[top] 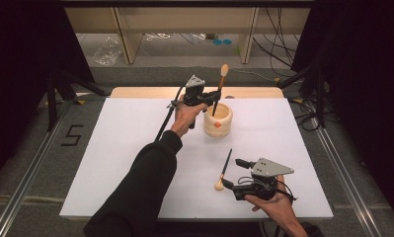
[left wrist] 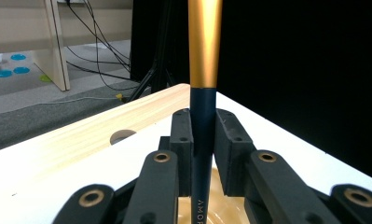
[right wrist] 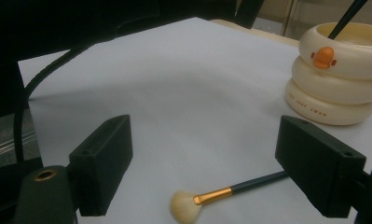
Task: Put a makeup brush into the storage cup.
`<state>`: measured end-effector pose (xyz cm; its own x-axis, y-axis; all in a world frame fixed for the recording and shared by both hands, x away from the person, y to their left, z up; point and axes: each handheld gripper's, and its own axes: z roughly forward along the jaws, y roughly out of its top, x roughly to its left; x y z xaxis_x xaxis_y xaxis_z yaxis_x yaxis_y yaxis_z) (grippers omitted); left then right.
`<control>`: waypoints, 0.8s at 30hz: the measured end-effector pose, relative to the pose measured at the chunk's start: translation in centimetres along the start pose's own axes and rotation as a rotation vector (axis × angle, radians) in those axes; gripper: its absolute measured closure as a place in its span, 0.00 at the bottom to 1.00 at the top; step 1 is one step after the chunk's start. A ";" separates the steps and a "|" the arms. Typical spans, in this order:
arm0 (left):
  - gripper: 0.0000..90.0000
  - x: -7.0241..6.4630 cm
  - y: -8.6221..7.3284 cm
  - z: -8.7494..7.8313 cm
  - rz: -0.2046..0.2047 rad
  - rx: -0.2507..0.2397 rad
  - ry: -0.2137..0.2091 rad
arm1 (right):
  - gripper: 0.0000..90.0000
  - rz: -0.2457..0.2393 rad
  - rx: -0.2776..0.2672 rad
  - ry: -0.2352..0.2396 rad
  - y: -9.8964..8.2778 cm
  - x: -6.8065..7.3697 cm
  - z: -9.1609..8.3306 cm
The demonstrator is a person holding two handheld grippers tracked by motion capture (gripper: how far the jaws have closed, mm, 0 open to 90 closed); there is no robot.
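My left gripper (top: pixel 215 94) is shut on the dark handle of a makeup brush (top: pixel 219 90), held upright with its lower end inside a cream duck-faced cup (top: pixel 217 120). In the left gripper view the pads (left wrist: pixel 182 140) press on the navy handle of the makeup brush (left wrist: pixel 203 74), below its gold ferrule, with the cup's inside (left wrist: pixel 221 196) underneath. A second brush (top: pixel 223 171) lies flat on the white table, bristles toward me. My right gripper (top: pixel 234 173) stands open just right of it. The right gripper view has the second brush (right wrist: pixel 221 193) lying between the open jaws and the cup (right wrist: pixel 342 74) beyond.
The white sheet (top: pixel 135 148) covers a wooden table whose bare strip (top: pixel 150 92) runs along the far edge. Black stands and cables (top: pixel 308 98) surround the table. A person's dark sleeve (top: pixel 140 192) reaches across the left middle.
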<state>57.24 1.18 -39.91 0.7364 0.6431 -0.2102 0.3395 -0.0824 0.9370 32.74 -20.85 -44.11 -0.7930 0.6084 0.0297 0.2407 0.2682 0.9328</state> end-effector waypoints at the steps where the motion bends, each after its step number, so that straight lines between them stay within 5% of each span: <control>1: 0.87 0.1 -0.1 0.0 0.005 0.002 -0.001 | 0.22 -0.002 0.009 -0.002 0.0 0.0 0.0; 9: 0.87 0.0 -0.9 0.4 -0.014 0.002 -0.015 | 0.22 -0.001 0.002 0.004 0.0 0.0 0.0; 13: 0.86 0.3 -1.5 0.7 -0.005 0.054 -0.015 | 0.22 -0.003 0.012 0.000 0.0 0.0 0.0; 24: 0.57 0.6 -1.3 -0.3 0.015 0.103 0.003 | 0.22 -0.003 0.046 -0.006 0.1 0.0 -0.2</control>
<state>57.05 1.91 -41.12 0.7401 0.6434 -0.1958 0.3870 -0.1693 0.9064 32.60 -20.98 -43.96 -0.7905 0.6120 0.0246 0.2638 0.3040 0.9154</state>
